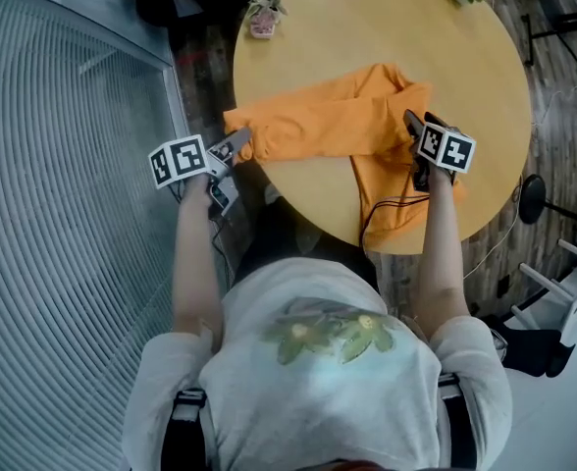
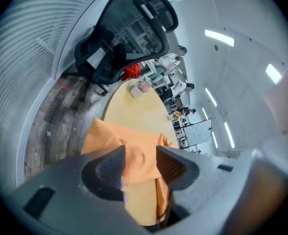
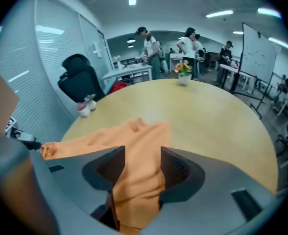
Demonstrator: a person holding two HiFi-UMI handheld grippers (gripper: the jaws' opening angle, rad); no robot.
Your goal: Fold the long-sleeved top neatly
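while left hand-held gripper [image 1: 239, 145] and right hand-held gripper [image 1: 411, 121] gape empty, orange top [image 1: 338, 121] lies rumpled (sleeve crossed).

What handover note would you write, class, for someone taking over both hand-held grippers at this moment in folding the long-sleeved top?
Left hand-held gripper: open, at the cuff end of the sleeve by the table's left edge, pinching nothing.
Right hand-held gripper: open, over the garment's body, pinching nothing.
Orange long-sleeved top: bunched on the round wooden table, lower part reaching the near edge.
Done: one sleeve appears laid across toward the left.
Left: flatten it and fold the rest neatly.
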